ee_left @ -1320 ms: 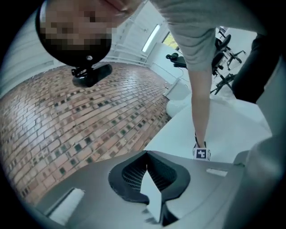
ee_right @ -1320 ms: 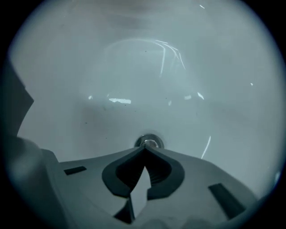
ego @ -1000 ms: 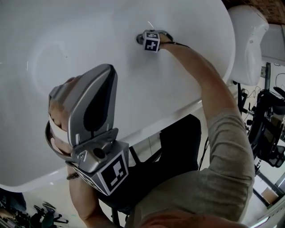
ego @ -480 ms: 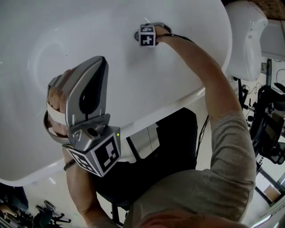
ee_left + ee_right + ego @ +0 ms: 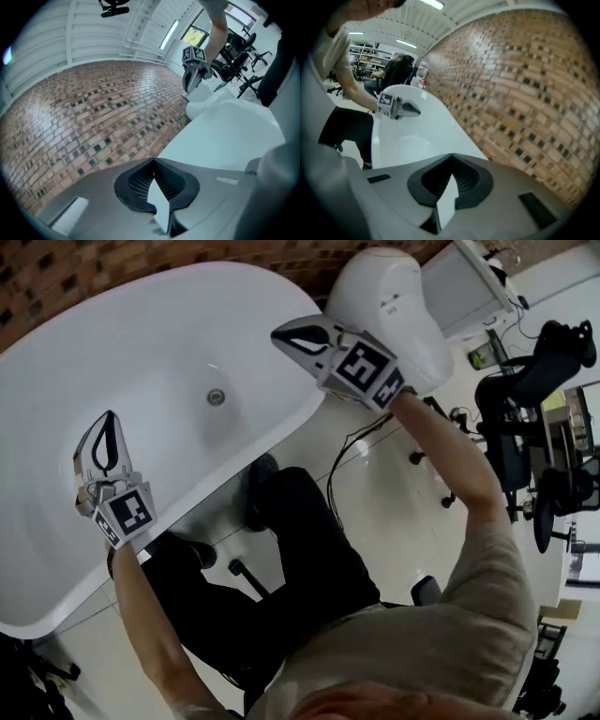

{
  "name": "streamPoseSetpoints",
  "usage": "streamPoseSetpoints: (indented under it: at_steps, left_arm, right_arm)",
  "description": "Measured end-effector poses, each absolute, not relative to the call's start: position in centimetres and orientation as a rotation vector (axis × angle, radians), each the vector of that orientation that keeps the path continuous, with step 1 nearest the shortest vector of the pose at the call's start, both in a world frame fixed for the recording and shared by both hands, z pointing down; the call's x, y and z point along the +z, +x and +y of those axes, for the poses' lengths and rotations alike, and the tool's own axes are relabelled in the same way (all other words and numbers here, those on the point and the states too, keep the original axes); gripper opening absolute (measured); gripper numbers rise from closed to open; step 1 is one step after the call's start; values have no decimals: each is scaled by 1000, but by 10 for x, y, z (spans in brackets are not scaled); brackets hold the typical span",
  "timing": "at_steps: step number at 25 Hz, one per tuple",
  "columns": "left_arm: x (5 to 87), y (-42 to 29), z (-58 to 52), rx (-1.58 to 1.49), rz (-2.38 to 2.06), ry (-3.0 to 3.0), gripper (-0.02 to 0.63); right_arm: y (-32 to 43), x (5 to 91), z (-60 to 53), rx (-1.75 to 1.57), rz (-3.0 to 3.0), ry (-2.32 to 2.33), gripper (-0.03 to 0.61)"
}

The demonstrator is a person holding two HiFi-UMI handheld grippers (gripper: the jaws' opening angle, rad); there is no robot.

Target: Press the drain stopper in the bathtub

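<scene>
The smooth, glossy white bathtub point(image 5: 150, 343) holds a shiny round metal drain stopper point(image 5: 217, 397); the red-brown brick wall point(image 5: 84, 112) looks rough.

The right claw point(image 5: 451, 157) has its jaws together, nothing between them. Beyond lies the white tub point(image 5: 419, 136), with a brick wall point(image 5: 525, 84) along its right. The left claw point(image 5: 412, 110) hangs over its far part.

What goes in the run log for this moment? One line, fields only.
left gripper: jaws shut, empty, above bathtub | right gripper: jaws shut, empty, above bathtub rim | drain stopper: no contact
</scene>
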State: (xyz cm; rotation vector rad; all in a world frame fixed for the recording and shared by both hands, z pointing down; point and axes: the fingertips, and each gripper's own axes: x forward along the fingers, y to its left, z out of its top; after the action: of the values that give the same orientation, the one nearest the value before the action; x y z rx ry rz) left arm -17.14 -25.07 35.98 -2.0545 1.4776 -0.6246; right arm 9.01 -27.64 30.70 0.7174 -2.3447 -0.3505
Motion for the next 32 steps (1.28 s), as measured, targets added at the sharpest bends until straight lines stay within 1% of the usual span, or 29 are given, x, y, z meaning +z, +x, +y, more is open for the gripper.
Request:
streamPoseSetpoints:
  at_steps: [2,4,7,10,13,17,22,25,29,32]
  left_arm:
    - [303,-171,-230,-513,1505,-1998,-3]
    - [246,-164,-198,-410,1518,-1976,-3]
    - [174,-141,-131,-245,1486,-2018,-3]
    - [116,-116,-56,-33,1408,-2093,-3]
    - [67,-107,9,178,1327,-2139,-3]
    - [13,-108,91,344,1274,-2057,-3]
    - [-22,-95,171,479,1186,-2015,-2]
    - [-30,-81,199,548,1137,-2073,-2]
    - [-37,-63,230,508,1031,-2092,0]
    - [-55,-60,250,568,981,-2092,-2]
  right_arm:
    - [119,224,-218,-448,-2446,854,2]
    - [146,167,-159,-434,-2580,1010,2]
    - [158,112,-73,-417,-2769,1148,2]
    - [158,68,2,-648,-2814,1187,2]
    - [147,30,69,-846,-2922,1183,2]
    - [136,-5,148,-1141,-2985,1132,2]
    - [142,-28,217,-1440,-2875,1121,2]
    - [146,-37,243,-1527,-2869,1133,2]
    - [148,-32,262,-1643,-2801,1120,2]
    - [161,-46,267,-1677,-2806,1150,2]
